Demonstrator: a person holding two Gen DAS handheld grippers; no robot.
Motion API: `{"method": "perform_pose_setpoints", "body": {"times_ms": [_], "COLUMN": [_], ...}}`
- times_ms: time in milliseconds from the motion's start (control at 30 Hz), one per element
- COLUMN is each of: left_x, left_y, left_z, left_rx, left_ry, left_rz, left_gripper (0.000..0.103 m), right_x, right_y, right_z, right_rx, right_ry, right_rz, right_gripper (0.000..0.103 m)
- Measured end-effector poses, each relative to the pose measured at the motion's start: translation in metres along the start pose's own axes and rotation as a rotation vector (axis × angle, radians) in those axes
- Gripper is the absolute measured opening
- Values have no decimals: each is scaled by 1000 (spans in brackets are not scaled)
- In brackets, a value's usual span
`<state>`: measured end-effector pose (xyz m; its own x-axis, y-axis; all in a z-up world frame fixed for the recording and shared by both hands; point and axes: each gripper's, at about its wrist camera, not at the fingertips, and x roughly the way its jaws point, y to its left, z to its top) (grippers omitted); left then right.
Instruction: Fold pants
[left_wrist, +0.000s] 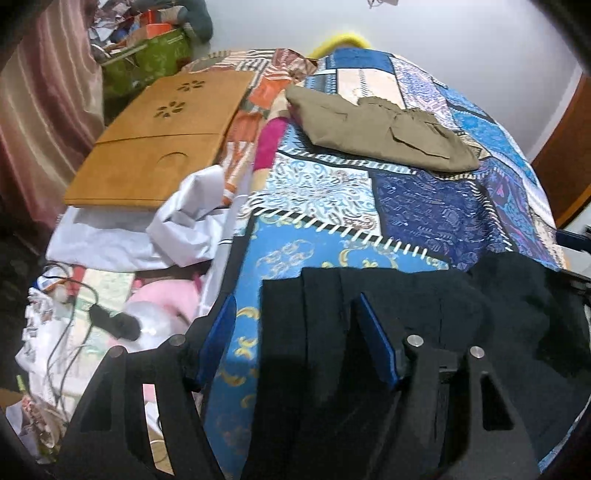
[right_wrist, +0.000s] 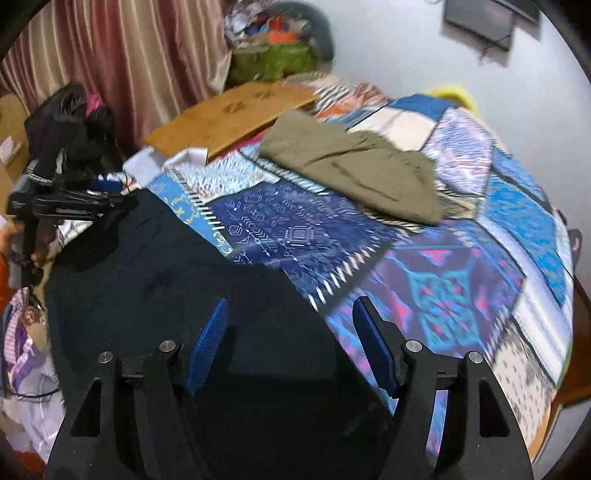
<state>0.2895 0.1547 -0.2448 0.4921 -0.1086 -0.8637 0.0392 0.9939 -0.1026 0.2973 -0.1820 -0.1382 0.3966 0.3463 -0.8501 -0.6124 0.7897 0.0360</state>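
Black pants (left_wrist: 424, 314) lie spread at the near edge of the patterned blue bedspread (left_wrist: 332, 192); they also show in the right wrist view (right_wrist: 166, 288). My left gripper (left_wrist: 295, 306) is open, its blue pads straddling the pants' left edge just above the cloth. My right gripper (right_wrist: 291, 310) is open over the pants' right edge, holding nothing. The left gripper (right_wrist: 70, 199) shows at far left in the right wrist view, at the pants' far corner. Folded khaki pants (left_wrist: 380, 129) lie farther back on the bed, also in the right wrist view (right_wrist: 354, 162).
A wooden lap tray (left_wrist: 162, 140) lies on the bed's left side beside crumpled white cloth (left_wrist: 192, 221). Cables and clutter (left_wrist: 74, 325) sit at the left. A green bag (left_wrist: 147, 59) and pink curtain (right_wrist: 110, 55) stand behind. A wooden door (left_wrist: 569, 155) is at right.
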Motion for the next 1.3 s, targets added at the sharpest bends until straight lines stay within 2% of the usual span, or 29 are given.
{"method": "perform_pose_setpoints", "body": {"times_ms": [67,133,167,200,233,267,300,400,433,467,500,633,700,767,833,867,900,933,1100,1167,1200,1300], "left_x": [4,5,4,4,3,1,0,-1,-2,-3,-2,6,4,-8,-25,-37,-47,-56,-101,-119,-129,-149], "left_y": [-3,-8,-12,-14,-15,-17,-17,-20,-23,-24,-23,-12,-14,-16,-19,-22,-28,-33,-75,-97,-112,-149], "left_z": [1,1,1,0,1,1,1,1,1,1,2,8,9,9,8,8,7,7,5,3,0,-8], "left_rx": [5,23,35,40,45,56,58,73,92,104,114,76,90,85,82,85,90,94,138,154,165,203], "left_ry": [8,6,0,-6,-14,-28,-33,-56,-72,-86,-87,-48,-36,-48,-80,-102,-120,-141,-233,-276,-302,-358], "left_rz": [-30,-46,-54,-53,-40,-19,-5,54,102,154,182,147,146,139,113,107,104,95,35,2,-17,-42], "left_gripper": [60,45,40,33,28,26,23,20,11,6,6,6,7,11,17,20,30,38,51,55,60,74], "right_x": [21,42,50,56,63,67,70,69,68,68,69,74,70,53,29,17,4,-15,-90,-122,-132,-170], "right_y": [5,11,12,14,15,16,18,24,25,23,22,21,23,19,12,8,4,-2,-23,-29,-31,-35], "right_z": [10,17,19,19,19,18,18,14,14,16,17,23,24,25,22,19,16,10,-23,-44,-52,-85], "right_rx": [-43,-81,-92,-100,-106,-107,-112,-152,-150,-147,-141,-132,-133,-109,-86,-74,-58,-32,73,111,118,159], "right_ry": [45,98,126,147,176,188,193,166,156,146,138,146,137,105,46,25,3,-31,-115,-143,-158,-214], "right_rz": [18,37,48,60,86,100,100,81,72,64,53,31,17,-2,-35,-55,-77,-95,-177,-198,-211,-278], "right_gripper": [66,65,58,43,34,18,14,8,7,7,7,7,8,15,27,42,53,56,58,63,69,71]}}
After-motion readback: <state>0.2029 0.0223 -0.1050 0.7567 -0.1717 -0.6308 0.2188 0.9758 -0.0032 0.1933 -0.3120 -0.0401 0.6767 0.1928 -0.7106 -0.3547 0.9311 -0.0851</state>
